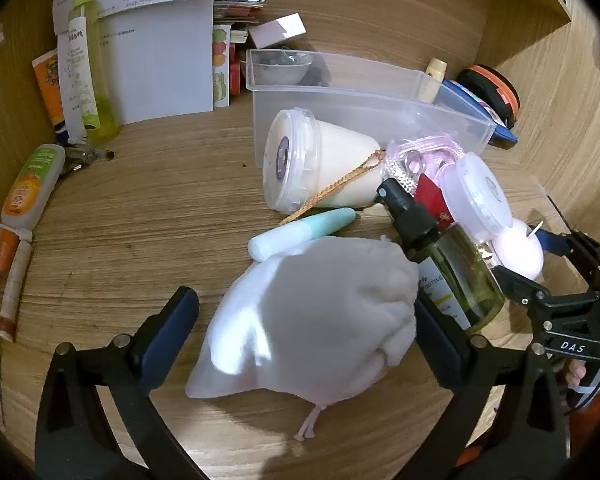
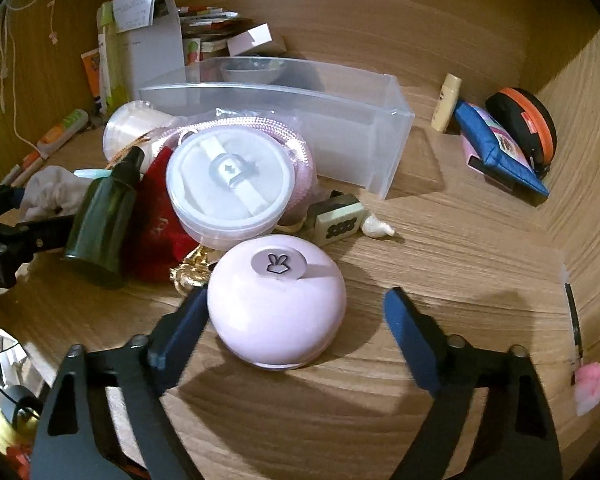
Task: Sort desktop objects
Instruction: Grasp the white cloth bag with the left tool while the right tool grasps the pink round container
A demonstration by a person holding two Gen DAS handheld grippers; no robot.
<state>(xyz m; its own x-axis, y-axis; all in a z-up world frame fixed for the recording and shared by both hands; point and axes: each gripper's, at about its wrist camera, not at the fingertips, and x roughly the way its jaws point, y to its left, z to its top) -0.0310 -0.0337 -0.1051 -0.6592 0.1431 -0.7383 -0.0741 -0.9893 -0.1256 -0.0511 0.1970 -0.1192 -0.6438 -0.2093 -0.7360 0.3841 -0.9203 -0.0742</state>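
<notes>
The left gripper [image 1: 306, 320] is spread to its widest around a white drawstring cloth pouch [image 1: 312, 312] lying near the wooden desk's [image 1: 120, 240] front edge. The right gripper [image 2: 296, 320] is held wide open, a round pink plastic case [image 2: 278, 312] between its jaws, the left finger touching.
</notes>
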